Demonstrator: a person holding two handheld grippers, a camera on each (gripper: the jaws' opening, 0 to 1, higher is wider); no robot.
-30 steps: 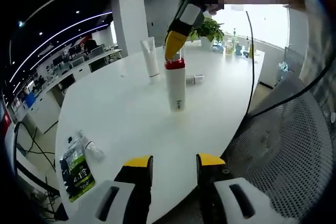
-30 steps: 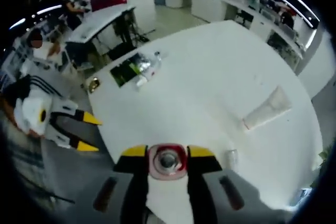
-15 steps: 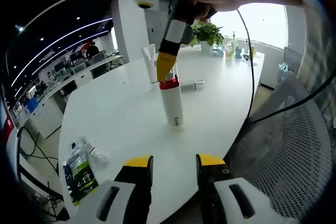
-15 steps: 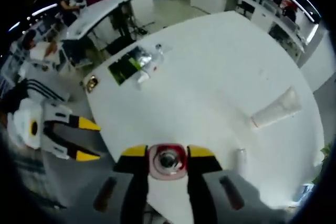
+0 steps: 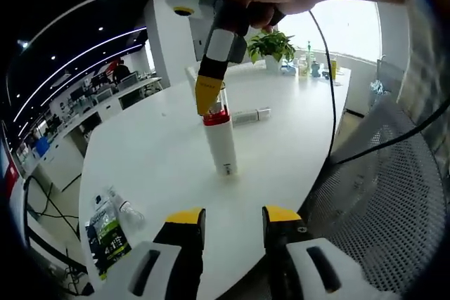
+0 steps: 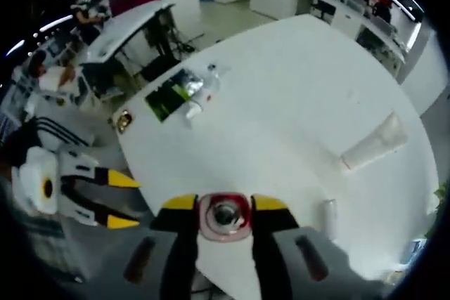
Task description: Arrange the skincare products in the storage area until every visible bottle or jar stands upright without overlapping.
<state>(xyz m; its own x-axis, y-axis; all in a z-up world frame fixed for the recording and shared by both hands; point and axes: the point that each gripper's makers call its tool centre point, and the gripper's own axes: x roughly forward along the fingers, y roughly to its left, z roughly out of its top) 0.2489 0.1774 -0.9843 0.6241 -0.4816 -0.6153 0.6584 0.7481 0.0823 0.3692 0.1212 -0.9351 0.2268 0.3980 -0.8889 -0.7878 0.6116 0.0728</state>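
A white bottle with a red cap [image 5: 220, 144] stands upright on the white table [image 5: 155, 152]. My right gripper [image 5: 209, 106], held by a hand, comes down from above and is shut on that cap. Looking straight down in the right gripper view, the red cap [image 6: 223, 217] sits between the jaws of my right gripper [image 6: 225, 203]. A small bottle [image 5: 251, 114] lies on its side behind it, small bottle [image 6: 329, 217]. A white tube [image 6: 374, 142] is farther off. My left gripper [image 5: 233, 216] is open near the table edge, left gripper [image 6: 126, 203].
A green packet [image 5: 107, 233] and a clear small bottle [image 5: 125, 206] lie at the table's near left corner, packet [image 6: 169, 93]. A mesh chair [image 5: 383, 187] stands on the right. A potted plant [image 5: 271, 43] and several small items sit at the far edge.
The right gripper, still shut on the red cap, has carried the white bottle a little to the left and nearer in the left gripper view. The left gripper stays open.
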